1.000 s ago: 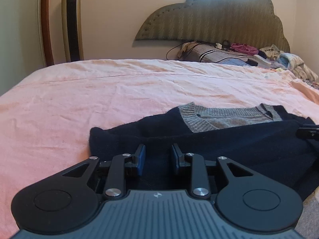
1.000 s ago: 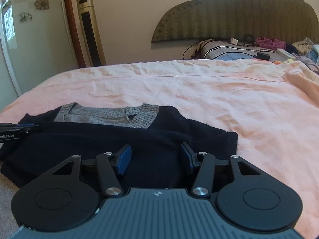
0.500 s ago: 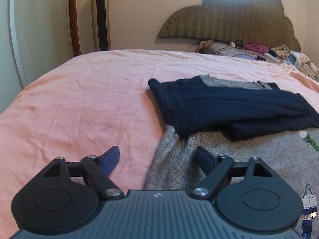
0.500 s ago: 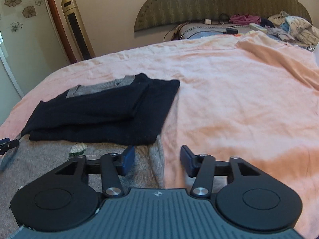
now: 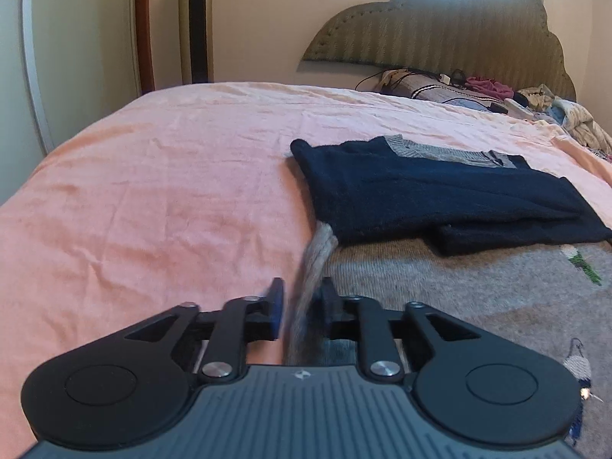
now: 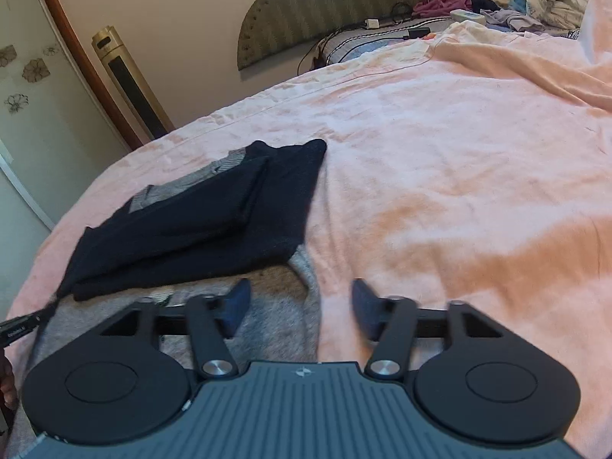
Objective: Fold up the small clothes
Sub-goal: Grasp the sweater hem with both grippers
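grey sweater (image 5: 459, 290) edge stood between the closing jaws of the left gripper (image 5: 299, 308); right gripper (image 6: 300, 306) was opening wide over its other edge. beyond lay the folded navy sweater (image 5: 420, 195) on the pink bedsheet (image 5: 172, 191).

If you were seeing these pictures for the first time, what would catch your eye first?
First, the folded navy knit sweater with a grey collar, dark against the wide pink bedsheet; its near edge overlaps a grey knitted garment. Then the left tongs closing on that grey garment's raised edge, while the right tongs are opening over its other side.
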Available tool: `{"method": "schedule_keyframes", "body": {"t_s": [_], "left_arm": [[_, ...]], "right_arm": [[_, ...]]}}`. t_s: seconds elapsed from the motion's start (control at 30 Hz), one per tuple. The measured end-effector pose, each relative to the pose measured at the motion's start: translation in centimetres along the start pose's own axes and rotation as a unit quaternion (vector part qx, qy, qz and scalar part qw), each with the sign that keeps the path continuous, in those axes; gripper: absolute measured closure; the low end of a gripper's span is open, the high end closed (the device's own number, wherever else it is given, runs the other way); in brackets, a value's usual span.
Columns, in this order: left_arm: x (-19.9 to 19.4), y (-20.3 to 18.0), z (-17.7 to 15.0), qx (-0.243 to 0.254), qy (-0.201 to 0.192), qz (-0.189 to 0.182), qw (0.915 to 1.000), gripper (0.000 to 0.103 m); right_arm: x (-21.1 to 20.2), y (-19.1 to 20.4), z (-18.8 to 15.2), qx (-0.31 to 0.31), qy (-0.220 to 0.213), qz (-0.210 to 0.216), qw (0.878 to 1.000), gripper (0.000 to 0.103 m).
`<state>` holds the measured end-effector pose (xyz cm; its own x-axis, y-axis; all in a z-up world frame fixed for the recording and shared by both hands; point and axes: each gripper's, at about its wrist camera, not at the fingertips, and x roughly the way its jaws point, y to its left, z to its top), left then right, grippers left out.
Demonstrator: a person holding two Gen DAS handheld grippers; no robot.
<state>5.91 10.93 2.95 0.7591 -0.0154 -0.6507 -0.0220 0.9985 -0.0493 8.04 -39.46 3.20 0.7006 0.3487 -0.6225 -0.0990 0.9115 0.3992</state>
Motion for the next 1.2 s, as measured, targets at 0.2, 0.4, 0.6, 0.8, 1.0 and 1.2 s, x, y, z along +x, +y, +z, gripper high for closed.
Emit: {"method": "schedule_keyframes", "body": {"t_s": [0.2, 0.4, 0.6, 0.8, 1.0, 1.2], "left_arm": [[-1.2, -0.8, -2.4, 0.003, -0.008, -0.003, 1.0, 0.037], [-1.5, 1.1, -1.3, -0.016, 0.009, -0.012, 0.9997, 0.076], [-3.4, 2.6, -2.5, -0.086, 0.03, -0.063, 0.9939, 0.063], [-3.1, 3.0, -3.0, -0.152, 0.027, -0.115, 0.9812, 0.053], [-1.6, 3.2, -1.9, -0.182, 0.053, -0.111, 0.9756, 0.1], [-2.3, 3.6, -2.5, -0.164, 0.05, -0.12, 0.9779, 0.1]], "right_arm": [[-0.3, 1.1, -2.1, -0.029, 0.024, 0.003, 0.999, 0.073], [-1.3, -3.1, -1.3, 0.037, 0.027, 0.01, 0.999, 0.099], [-2.8, -4.3, -2.6, 0.137, 0.065, 0.11, 0.982, 0.052], [-2.1, -3.6, -3.0, 0.14, 0.107, 0.17, 0.97, 0.038], [-1.6, -2.5, -2.6, 0.11, 0.107, 0.164, 0.974, 0.094], [-3.5, -6.2, -3.2, 0.13, 0.1, 0.127, 0.978, 0.095]]}}
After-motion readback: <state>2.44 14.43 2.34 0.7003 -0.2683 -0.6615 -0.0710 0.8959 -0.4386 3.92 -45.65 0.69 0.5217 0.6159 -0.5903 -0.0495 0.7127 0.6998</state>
